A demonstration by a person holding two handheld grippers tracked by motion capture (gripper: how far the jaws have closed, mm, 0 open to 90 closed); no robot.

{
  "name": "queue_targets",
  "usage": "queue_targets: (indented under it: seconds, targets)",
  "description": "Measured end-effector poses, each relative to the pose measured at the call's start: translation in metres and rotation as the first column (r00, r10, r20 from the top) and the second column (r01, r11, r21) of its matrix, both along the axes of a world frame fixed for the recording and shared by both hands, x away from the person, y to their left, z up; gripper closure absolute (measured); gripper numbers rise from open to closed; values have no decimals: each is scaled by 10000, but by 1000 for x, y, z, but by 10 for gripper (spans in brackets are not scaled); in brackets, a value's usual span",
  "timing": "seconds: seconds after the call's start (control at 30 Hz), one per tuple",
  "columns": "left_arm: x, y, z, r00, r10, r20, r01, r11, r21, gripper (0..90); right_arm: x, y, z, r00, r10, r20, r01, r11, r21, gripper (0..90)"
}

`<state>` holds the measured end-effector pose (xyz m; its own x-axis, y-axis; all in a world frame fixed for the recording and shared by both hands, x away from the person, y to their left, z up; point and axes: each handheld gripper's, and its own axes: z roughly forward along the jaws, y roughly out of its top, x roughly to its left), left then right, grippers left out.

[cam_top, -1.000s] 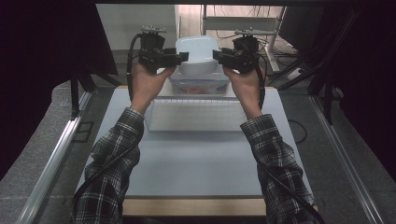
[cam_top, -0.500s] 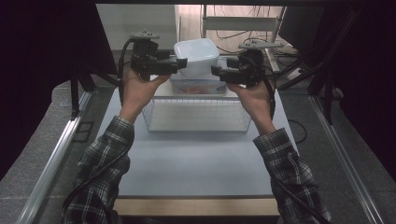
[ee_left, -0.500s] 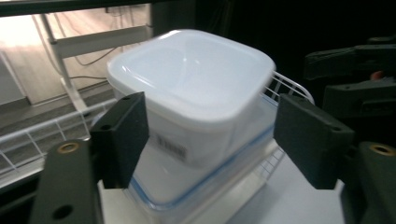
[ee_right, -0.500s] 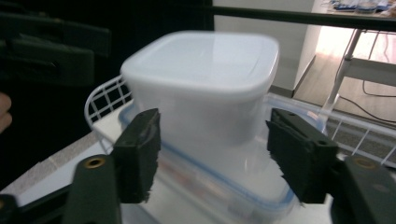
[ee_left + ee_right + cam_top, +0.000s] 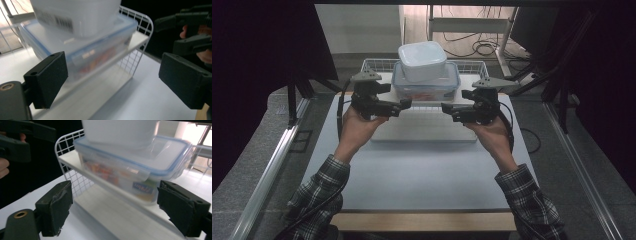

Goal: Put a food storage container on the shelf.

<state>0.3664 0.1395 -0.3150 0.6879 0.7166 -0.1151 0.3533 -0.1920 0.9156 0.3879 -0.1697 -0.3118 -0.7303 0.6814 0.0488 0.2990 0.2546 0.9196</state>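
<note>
Holding both grippers just in front of wire rack, we see left gripper and right gripper with jaws spread wide, nothing between them. Clear box with blue-rimmed lid sits on rack shelf; white tub rests on its lid. We judge stacking done, both containers placed and released. Left to do, we guess: pull hands clear of rack, toward near table edge.

surface: table, pale grey top, wooden front edge | on it: white wire shelf rack at far middle | rack's board carries: blue-rimmed clear box
</note>
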Motion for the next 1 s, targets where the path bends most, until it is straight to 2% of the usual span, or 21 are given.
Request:
queue_targets:
  seconds: [0.13, 0.4, 0.63, 0.77, 1.0]
  targets:
    - [-11, 0, -16, 9997, -254, 2, 254, 9997, 70, 60, -9, 0, -10, 9997, 242, 41, -241, 9996, -160, 112]
    - [-27, 1, -38, 9993, -343, 142, 338, 9990, 302, 48, -23, 3, -29, 9983, 584, 39, -582, 9972, -460, 89]
    - [-33, 1, -53, 9992, -337, 209, 324, 9977, 593, 46, -28, 4, -41, 9974, 719, 13, -716, 9950, -689, 71]
    - [-36, 0, -60, 9993, -315, 201, 299, 9968, 740, 44, -29, 2, -47, 9972, 736, -111, -741, 9952, -638, 66]
    - [-42, 1, -74, 9994, -338, 46, 334, 9970, 696, 43, -30, -4, -58, 9973, 692, -231, -706, 9953, -660, 51]
